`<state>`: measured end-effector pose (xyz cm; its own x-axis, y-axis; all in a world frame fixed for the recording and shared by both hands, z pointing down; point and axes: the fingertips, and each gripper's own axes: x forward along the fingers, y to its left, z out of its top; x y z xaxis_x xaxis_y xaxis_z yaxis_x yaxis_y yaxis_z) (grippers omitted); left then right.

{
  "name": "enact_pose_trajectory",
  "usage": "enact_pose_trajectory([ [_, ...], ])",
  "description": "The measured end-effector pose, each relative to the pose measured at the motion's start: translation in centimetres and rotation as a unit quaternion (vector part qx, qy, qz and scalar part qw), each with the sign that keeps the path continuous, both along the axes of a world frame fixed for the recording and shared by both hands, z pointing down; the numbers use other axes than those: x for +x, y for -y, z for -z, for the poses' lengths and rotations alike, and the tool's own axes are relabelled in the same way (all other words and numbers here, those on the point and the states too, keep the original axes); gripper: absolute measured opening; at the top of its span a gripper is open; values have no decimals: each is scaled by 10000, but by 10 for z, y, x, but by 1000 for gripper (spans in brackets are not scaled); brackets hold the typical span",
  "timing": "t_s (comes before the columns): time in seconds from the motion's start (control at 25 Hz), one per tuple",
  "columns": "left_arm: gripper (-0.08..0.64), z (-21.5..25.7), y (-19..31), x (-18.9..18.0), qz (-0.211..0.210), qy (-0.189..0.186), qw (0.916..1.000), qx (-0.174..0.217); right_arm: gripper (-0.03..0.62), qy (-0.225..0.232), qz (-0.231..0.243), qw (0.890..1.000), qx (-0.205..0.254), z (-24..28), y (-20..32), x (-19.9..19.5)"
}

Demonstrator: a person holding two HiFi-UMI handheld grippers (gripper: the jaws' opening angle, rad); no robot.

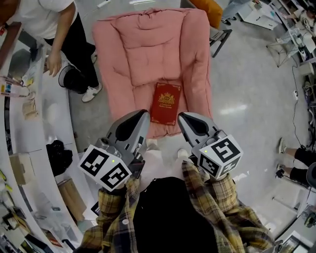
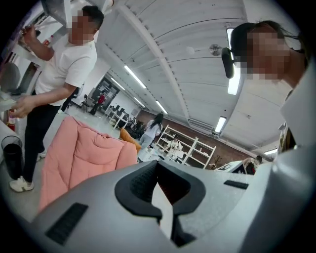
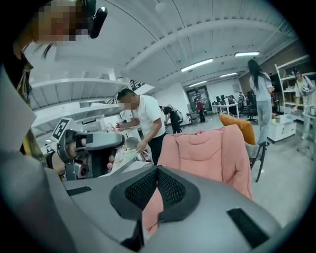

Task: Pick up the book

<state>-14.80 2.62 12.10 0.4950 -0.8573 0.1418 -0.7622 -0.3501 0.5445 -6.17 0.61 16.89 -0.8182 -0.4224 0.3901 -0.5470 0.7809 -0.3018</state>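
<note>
A dark red book [image 1: 165, 103] with gold print lies flat on the seat of a pink padded chair [image 1: 148, 44], near its front edge. My left gripper [image 1: 143, 114] is shut and empty, its tip just left of the book's near corner. The right gripper [image 1: 183, 117] is also shut and empty, just right of the book's near edge. In the left gripper view the shut gripper [image 2: 157, 165] points past the pink chair [image 2: 79, 148]. In the right gripper view the gripper [image 3: 157, 170] faces the chair [image 3: 207, 153], and the book is hidden in both gripper views.
A person in a white shirt [image 1: 64, 29] stands at the left by a curved white counter [image 1: 34, 128]. A black bin [image 1: 74, 79] stands beside the chair. An orange seat [image 1: 210, 10] is behind the chair. Another person's legs [image 1: 301, 158] show at the right.
</note>
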Motion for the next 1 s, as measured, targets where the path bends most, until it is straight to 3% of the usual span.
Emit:
enact_pose_trajectory([
  [0.48, 5, -60, 31, 6, -898, -170, 9941, -581, 17, -219, -762, 9958, -456, -42, 16, -2],
  [1.0, 5, -173, 60, 23, -940, -125, 9877, -1242, 18, -264, -940, 9892, -1096, -153, 38, 18],
])
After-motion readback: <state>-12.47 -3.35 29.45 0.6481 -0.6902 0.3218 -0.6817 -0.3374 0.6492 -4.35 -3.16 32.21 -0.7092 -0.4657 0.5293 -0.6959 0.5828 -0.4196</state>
